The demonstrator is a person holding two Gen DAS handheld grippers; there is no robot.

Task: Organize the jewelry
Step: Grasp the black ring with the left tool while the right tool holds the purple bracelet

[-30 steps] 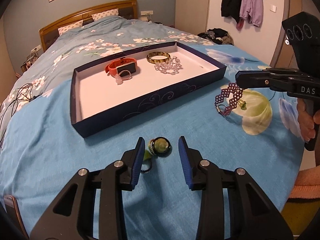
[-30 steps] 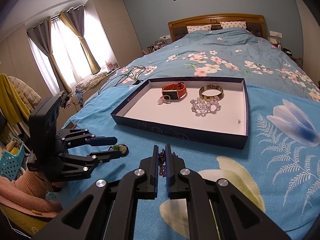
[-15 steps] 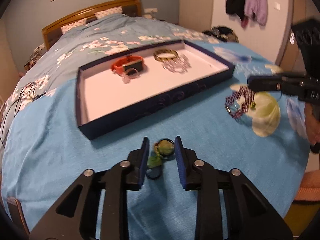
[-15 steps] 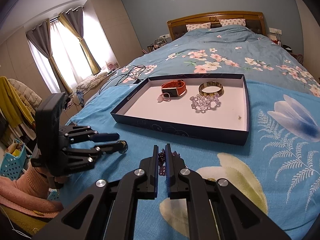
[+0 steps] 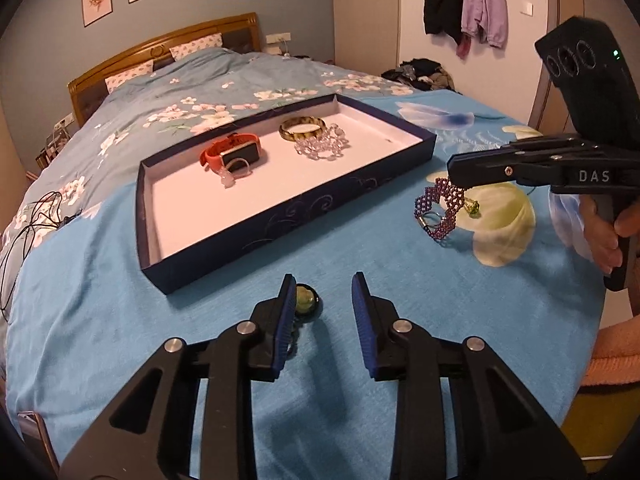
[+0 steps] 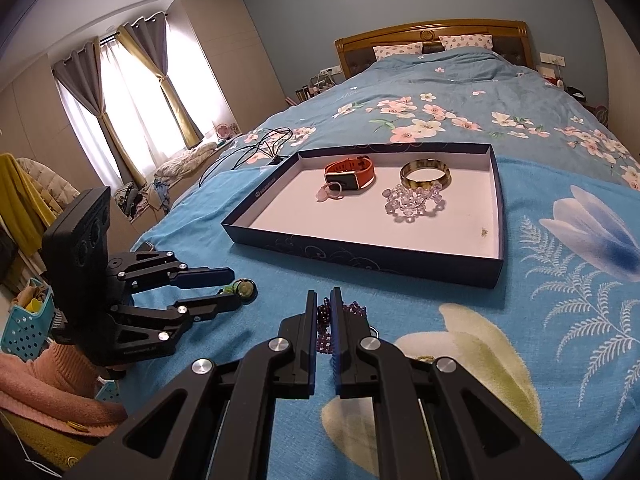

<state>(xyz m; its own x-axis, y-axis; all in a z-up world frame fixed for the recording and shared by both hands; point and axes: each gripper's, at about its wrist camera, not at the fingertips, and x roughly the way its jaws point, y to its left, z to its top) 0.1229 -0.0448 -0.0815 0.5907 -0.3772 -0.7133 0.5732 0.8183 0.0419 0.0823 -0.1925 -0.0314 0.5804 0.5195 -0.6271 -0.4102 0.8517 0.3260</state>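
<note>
A dark blue tray [image 5: 280,220] [image 6: 360,252] with a white floor lies on the blue bedspread. It holds an orange watch band [image 5: 232,152] [image 6: 350,170], an amber bangle [image 5: 302,128] [image 6: 425,172], a clear crystal bracelet [image 5: 320,146] [image 6: 414,204] and a pale ring [image 5: 236,170]. My left gripper [image 5: 324,304] [image 6: 236,284] is open low over the bedspread. A green pendant [image 5: 306,304] [image 6: 245,289] lies between its fingers, against the left one and apart from the right one. My right gripper [image 6: 325,300] [image 5: 456,172] is shut on a purple beaded bracelet [image 5: 440,212] [image 6: 324,316], which hangs from its tips.
A black cable [image 5: 24,224] [image 6: 256,148] trails over the bed's left side beyond the tray. A small green bead [image 5: 473,208] lies beside the purple bracelet. A person's hand [image 5: 608,232] grips the right handle. A pink sleeve [image 6: 48,380] and a blue basket [image 6: 24,320] sit at the bed's near edge.
The left gripper's jaws have narrowed around the green pendant, which now sits against the left finger instead of midway. The right gripper has kept still with the purple bracelet.
</note>
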